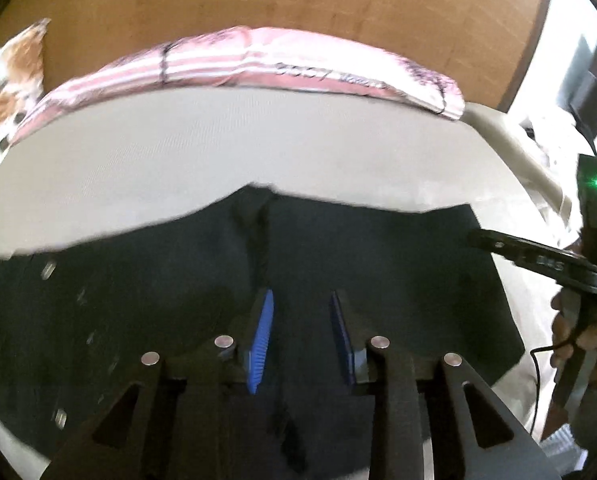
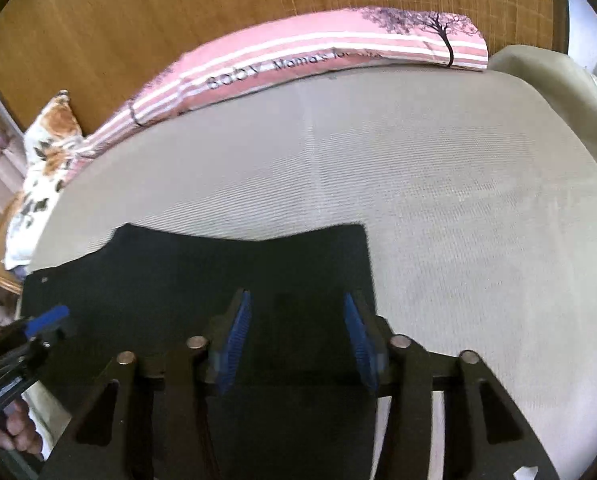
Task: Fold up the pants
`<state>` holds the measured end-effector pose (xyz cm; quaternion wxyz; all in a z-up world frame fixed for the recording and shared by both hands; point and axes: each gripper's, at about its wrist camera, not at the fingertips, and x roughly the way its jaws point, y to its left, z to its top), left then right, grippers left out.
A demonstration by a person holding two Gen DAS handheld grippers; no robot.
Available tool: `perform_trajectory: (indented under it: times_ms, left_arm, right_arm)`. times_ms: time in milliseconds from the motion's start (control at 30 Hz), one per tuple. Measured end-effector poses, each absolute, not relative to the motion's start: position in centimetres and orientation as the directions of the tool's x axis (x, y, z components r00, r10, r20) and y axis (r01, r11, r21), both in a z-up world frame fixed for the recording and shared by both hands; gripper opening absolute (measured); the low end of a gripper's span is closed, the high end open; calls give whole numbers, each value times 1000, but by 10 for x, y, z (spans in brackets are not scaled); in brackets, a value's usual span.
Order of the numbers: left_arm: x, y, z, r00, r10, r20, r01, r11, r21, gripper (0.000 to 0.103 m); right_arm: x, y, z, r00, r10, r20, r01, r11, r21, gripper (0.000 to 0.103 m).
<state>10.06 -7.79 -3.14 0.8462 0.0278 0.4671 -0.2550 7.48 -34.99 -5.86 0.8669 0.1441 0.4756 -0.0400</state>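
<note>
Left gripper [image 1: 302,336] hovering over dark pants [image 1: 178,300], jaws apart, gripping nothing | right gripper [image 2: 298,340] likewise gaping above pants' right edge | pants lying flat on beige mattress [image 2: 458,200] | bare mattress stretching beyond to pink striped pillow [image 2: 318,52]

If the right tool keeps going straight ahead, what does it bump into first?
Probably the dark pants. The right tool is open above them and pointing at the cloth; beyond lie the beige bed sheet and the pink pillow. Depth is hard to judge.
</note>
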Motion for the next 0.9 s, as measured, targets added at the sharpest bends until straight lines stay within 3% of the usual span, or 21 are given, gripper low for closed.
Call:
perform_trajectory:
  times_ms: [267, 533, 567, 667, 900]
  left_arm:
    - [151, -111, -72, 399, -379, -835, 448, 875, -182, 31]
    - [153, -113, -75, 412, -375, -830, 473, 867, -157, 32]
    - [150, -114, -75, 416, -366, -832, 476, 868, -144, 33]
    - [140, -110, -76, 408, -326, -853, 474, 874, -107, 52]
    - [97, -94, -71, 433, -303, -849, 502, 863, -52, 52]
  right_arm:
    - [103, -358, -75, 537, -7, -844, 218, 967, 131, 37]
    - [103, -349, -76, 536, -55, -843, 191, 980, 57, 39]
    - [102, -349, -74, 535, -55, -843, 197, 978, 61, 39]
    - [90, -346, -67, 548, -36, -836, 205, 974, 93, 39]
    - [49, -322, -68, 517, 6, -856, 160, 982, 104, 39]
